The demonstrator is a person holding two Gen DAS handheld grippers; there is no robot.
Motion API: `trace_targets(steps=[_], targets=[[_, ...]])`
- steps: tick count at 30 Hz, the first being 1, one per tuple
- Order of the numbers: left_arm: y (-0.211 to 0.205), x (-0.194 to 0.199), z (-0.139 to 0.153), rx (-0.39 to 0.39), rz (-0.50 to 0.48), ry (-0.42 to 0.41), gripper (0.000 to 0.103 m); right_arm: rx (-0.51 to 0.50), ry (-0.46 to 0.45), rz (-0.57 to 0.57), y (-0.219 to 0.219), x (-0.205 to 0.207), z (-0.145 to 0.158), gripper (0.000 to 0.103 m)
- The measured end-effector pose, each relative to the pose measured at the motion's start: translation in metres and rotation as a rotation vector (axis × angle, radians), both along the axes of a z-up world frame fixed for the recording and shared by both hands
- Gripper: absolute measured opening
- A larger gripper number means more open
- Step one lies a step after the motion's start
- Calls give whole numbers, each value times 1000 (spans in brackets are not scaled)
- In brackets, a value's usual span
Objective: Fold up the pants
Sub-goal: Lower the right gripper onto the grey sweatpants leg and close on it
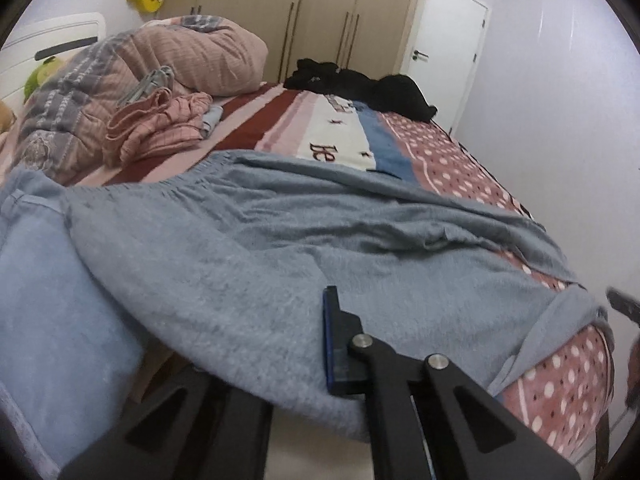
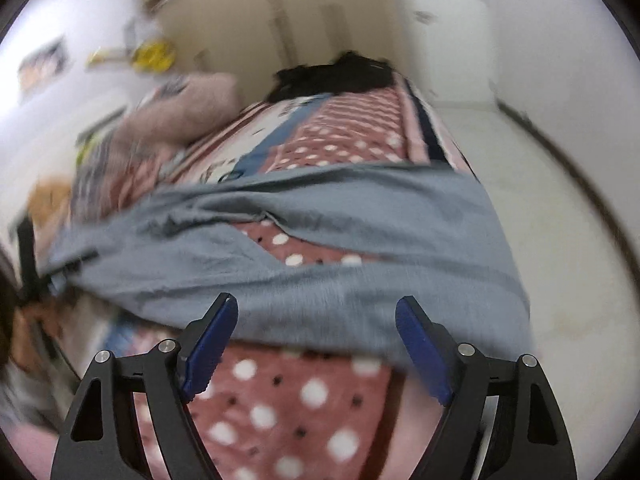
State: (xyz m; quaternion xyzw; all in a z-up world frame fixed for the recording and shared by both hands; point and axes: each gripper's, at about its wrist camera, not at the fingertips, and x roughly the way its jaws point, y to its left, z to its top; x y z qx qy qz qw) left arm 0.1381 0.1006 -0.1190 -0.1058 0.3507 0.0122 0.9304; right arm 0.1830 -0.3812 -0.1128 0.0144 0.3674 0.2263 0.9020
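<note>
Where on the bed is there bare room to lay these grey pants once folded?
Freest is the polka-dot stretch of bedspread between the grey pants and the black clothes at the far end. The striped middle is also bare. Crowded: the side with the pink clothes and the rolled quilt.

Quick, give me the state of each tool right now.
Left tool: closed on the grey-blue pants at the near edge.
Right tool: open, holding nothing, pads apart over the pants' edge.
</note>
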Motion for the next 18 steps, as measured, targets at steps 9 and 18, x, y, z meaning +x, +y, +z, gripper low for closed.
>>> trace_targets(steps=[9, 18], targets=[[-1, 1, -6, -13, -27, 5, 2, -289, 32, 305, 44, 60, -24, 69], [-10, 19, -14, -30, -48, 33, 2, -321, 143, 441, 66, 92, -50, 60]])
